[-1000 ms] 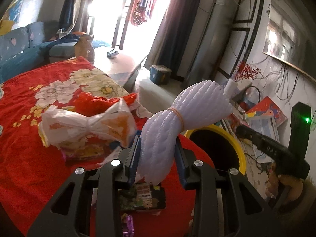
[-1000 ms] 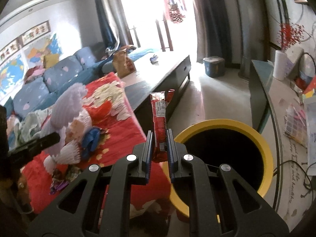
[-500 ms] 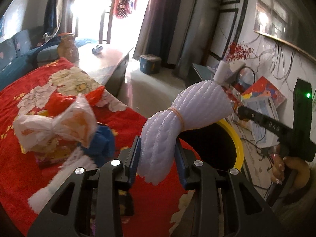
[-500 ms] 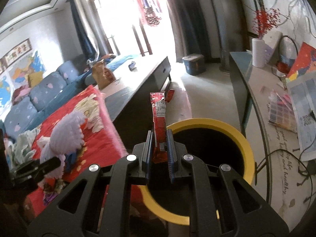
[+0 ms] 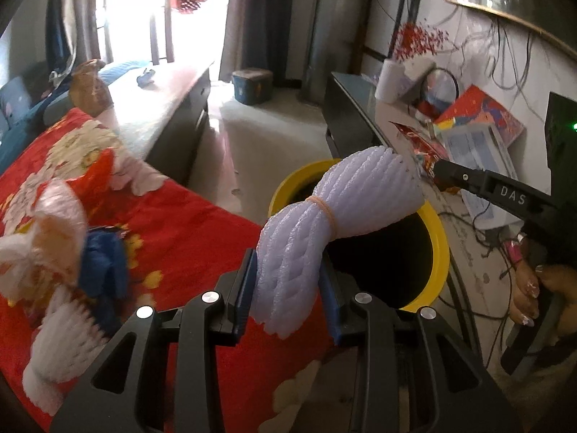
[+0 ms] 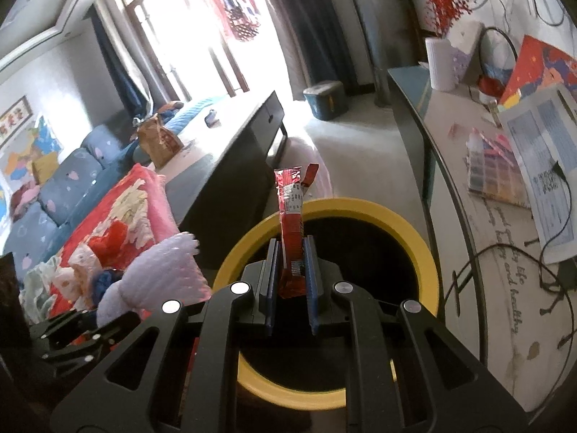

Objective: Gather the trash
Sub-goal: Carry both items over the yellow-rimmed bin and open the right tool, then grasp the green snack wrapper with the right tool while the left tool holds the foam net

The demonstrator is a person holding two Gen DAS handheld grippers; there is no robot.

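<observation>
Foam net [image 5: 306,249] clamped between left fingers [image 5: 242,290]; wrapper [image 6: 290,231] between right.

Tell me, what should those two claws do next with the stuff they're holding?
Probably open the right gripper first: its red wrapper already hangs over the yellow bin. The left gripper, clamped on the foam net, looks only near the rim.

I am standing in a home living room. A blue sofa [image 6: 54,195] with patterned cushions is sitting along the wall under a map [image 6: 21,144]; a long dark coffee table [image 6: 230,144] is running toward bright curtained glass doors [image 6: 202,47]. A red floral cloth [image 5: 108,216] is covering the near surface, and a yellow-rimmed bin [image 6: 414,249] is standing beside a cluttered side counter [image 6: 450,166].
</observation>
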